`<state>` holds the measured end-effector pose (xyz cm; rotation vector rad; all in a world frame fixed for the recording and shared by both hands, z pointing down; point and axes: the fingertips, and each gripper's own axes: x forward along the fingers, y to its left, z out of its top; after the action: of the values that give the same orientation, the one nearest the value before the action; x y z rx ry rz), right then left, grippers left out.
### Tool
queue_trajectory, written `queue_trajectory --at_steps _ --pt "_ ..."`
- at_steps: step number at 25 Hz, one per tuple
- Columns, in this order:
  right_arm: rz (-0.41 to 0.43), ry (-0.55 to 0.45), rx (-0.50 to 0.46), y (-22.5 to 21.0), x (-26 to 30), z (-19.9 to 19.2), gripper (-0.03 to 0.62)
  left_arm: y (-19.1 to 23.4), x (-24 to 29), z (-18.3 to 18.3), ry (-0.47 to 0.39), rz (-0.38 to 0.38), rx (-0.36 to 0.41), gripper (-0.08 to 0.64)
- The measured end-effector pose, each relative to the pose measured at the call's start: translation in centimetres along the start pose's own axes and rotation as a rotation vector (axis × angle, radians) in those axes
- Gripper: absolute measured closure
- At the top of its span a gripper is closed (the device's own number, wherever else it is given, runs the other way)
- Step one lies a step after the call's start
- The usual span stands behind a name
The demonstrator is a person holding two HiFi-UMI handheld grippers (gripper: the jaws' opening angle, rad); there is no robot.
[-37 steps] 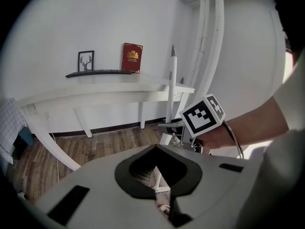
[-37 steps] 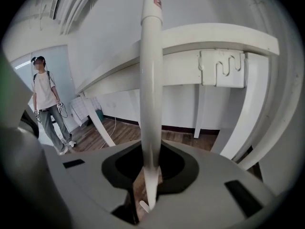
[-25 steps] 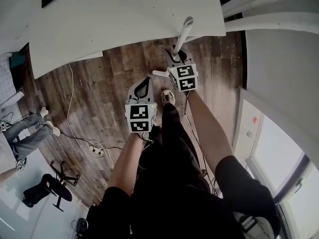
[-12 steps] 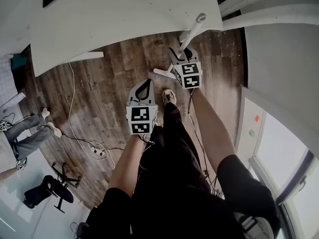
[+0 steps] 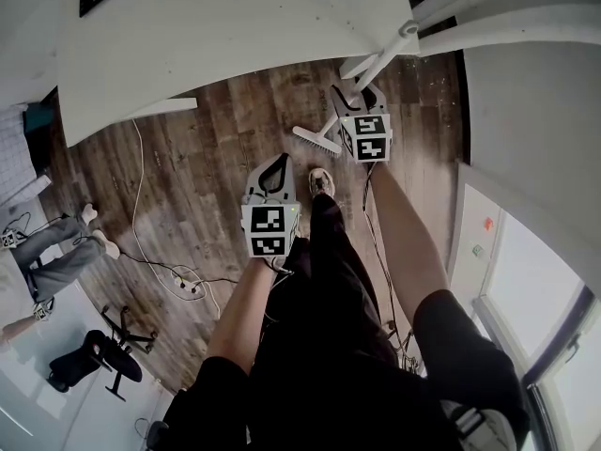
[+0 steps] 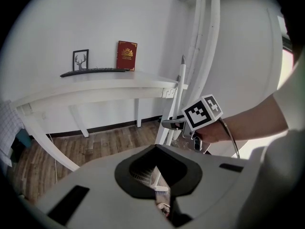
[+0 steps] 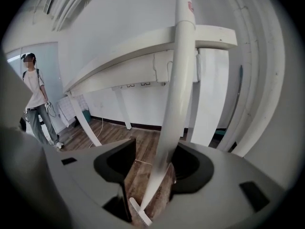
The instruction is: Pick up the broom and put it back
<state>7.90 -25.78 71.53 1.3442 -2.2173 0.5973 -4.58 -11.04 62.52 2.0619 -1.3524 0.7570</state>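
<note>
right gripper [image 7: 152, 175] jaws have just been opening, now slack around the broom handle [image 7: 180, 80], whose top has swung to the desk [image 5: 235, 26] corner: seemingly put back. left gripper [image 6: 161, 197] closed, empty.

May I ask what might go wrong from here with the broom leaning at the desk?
The right gripper has just been opening its jaws with the broom handle between them; pulling back askew could tip it.
The broom handle seems to rest only against the edge of the desk, so it may slide off and fall.
The person's shoe stands near the broom head; a step could kick it.
</note>
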Motion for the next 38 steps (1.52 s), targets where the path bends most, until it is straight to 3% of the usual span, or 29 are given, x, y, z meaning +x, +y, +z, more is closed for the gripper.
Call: queue_trajectory --at_steps 21,22,23,24,25,29,38 --pt "-0.05 0.004 0.011 -3.8 0.4 -1.1 0.345 -1.8 1.8 0.0 0.034 -0.032 0.012 0.56" --pt "-0.056 -0.001 0.011 -4.0 0.3 -1.0 0.354 -1.8 1.9 0.0 0.034 -0.032 0.013 0.56" --pt "-0.054 -0.01 0.018 -4.1 0.2 -0.8 0.441 -1.8 1.9 0.1 0.035 -0.031 0.013 0.56" --pt "-0.04 -0.022 0.032 -4.1 0.0 -0.6 0.52 -1.9 1.8 0.1 0.035 -0.031 0.013 0.56" --pt "-0.016 -0.033 0.044 -3.8 -0.2 -0.4 0.531 -1.9 1.8 0.1 0.036 -0.03 0.013 0.56" --pt "0.084 -0.032 0.03 -1.8 -0.5 -0.3 0.537 -2.1 1.5 -0.1 0.037 -0.032 0.013 0.56" --pt "0.377 0.092 -0.093 3.7 -4.2 -1.6 0.537 -2.7 1.1 -0.7 0.023 -0.041 -0.018 0.56"
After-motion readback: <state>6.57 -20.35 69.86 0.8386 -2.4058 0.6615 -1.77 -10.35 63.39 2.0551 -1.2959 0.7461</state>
